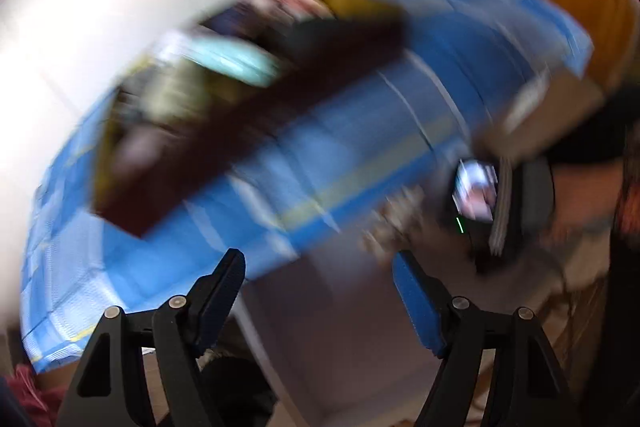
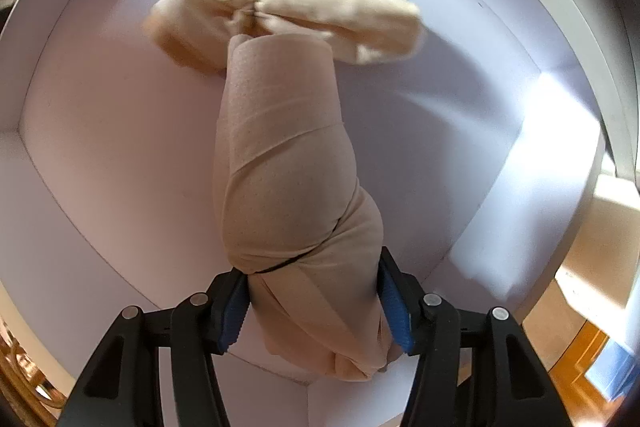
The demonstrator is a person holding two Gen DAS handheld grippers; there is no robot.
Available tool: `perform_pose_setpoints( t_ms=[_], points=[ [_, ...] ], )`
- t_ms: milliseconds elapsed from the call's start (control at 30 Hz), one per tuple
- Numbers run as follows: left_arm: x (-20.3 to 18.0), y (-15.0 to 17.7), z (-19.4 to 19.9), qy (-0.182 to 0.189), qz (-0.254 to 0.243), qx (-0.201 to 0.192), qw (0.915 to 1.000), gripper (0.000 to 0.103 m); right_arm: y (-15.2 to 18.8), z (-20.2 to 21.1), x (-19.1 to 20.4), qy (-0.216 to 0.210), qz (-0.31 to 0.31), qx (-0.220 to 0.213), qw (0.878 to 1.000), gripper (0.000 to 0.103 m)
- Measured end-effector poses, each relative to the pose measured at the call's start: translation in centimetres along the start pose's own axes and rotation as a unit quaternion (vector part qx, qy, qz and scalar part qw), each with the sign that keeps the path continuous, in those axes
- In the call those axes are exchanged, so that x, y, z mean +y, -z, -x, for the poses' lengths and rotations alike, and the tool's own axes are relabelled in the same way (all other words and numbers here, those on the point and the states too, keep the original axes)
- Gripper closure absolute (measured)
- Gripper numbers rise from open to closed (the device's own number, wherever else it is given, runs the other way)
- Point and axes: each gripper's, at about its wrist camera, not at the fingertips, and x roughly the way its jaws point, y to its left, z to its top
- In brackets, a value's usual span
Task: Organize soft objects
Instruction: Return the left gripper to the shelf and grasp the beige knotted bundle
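A beige rolled cloth (image 2: 288, 187) fills the middle of the right wrist view, wound in overlapping layers with a thin dark band around its lower part. The right gripper (image 2: 314, 307) pinches it: the blue pads (image 2: 396, 311) press into the roll's lower end from both sides, and the roll hangs away from the camera into a white box (image 2: 100, 155). The box's pale floor and walls surround the roll on every side, with a bright patch of light on the wall at the right of the frame. At the top of the frame, on the box floor, lies a cream crumpled cloth (image 2: 320, 7); the far end of the roll overlaps its lower edge in the picture, though whether the two touch cannot be told.

The left wrist view is heavily smeared by motion. The left gripper (image 1: 320, 291) sits at the bottom of the frame with its jaws spread and nothing between them. Beyond it a blue surface (image 1: 360, 147) runs across the frame, likely a cloth-covered bed or bench. On it, in the upper left, lies a long dark tray (image 1: 256, 131) holding blurred coloured items that cannot be made out. At the right edge a dark device with a small lit screen (image 1: 476, 195) shows.
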Motion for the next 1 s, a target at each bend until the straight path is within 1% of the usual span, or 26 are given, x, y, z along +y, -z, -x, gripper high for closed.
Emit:
perform_pose_setpoints(
  t_ms=[100, 133, 200, 267, 300, 400, 467, 533, 633, 800, 867, 933, 1000],
  points=[
    [-3.2, 1.1, -4.1, 0.019, -0.039, 0.050, 0.9978, 0.026, 0.1, -0.1, -0.3, -0.004, -0.010, 0.003, 1.000, 0.045],
    [-4.2, 1.5, -5.5, 0.026, -0.058, 0.068, 0.9956, 0.026, 0.1, -0.1, -0.2, -0.005, -0.011, 0.003, 1.000, 0.045],
    [-6.1, 2.5, -8.4, 0.028, -0.092, 0.096, 0.9907, 0.027, 0.2, -0.1, -0.3, -0.006, -0.013, 0.004, 1.000, 0.045],
    [-6.9, 3.3, -10.6, 0.032, -0.101, 0.116, 0.9876, 0.027, 0.3, -0.1, -0.6, -0.011, -0.022, 0.007, 1.000, 0.045],
    [-7.1, 3.5, -11.5, 0.032, -0.096, 0.121, 0.9874, 0.027, 0.2, -0.1, -0.9, -0.014, -0.026, 0.008, 1.000, 0.045],
    [-6.6, 3.2, -14.2, 0.042, -0.056, 0.123, 0.9900, 0.027, -0.1, -0.1, -1.4, -0.021, -0.037, 0.011, 0.999, 0.045],
    [-6.2, 2.7, -15.6, 0.050, -0.023, 0.108, 0.9926, 0.028, -0.2, -0.1, -1.5, -0.023, -0.038, 0.011, 0.999, 0.045],
    [-6.1, 2.3, -16.9, 0.052, -0.003, 0.099, 0.9937, 0.028, -0.2, -0.1, -1.6, -0.025, -0.041, 0.010, 0.999, 0.045],
    [-6.2, 2.2, -19.1, 0.054, 0.008, 0.100, 0.9935, 0.030, 0.0, -0.2, -2.2, -0.033, -0.050, 0.010, 0.998, 0.045],
    [-6.5, 1.4, -21.3, 0.061, 0.005, 0.092, 0.9938, 0.030, 0.1, -0.2, -2.4, -0.036, -0.053, 0.009, 0.998, 0.045],
    [-6.6, 1.1, -22.1, 0.063, 0.006, 0.096, 0.9933, 0.036, 0.0, -0.2, -2.4, -0.036, -0.052, 0.010, 0.998, 0.045],
    [-6.6, 0.9, -22.9, 0.068, 0.009, 0.111, 0.9914, 0.065, 0.0, -0.2, -2.2, -0.036, -0.053, 0.009, 0.998, 0.045],
    [-6.3, 0.9, -23.3, 0.075, 0.025, 0.118, 0.9899, 0.070, 0.2, -0.3, -2.2, -0.035, -0.051, 0.008, 0.998, 0.044]
  ],
)
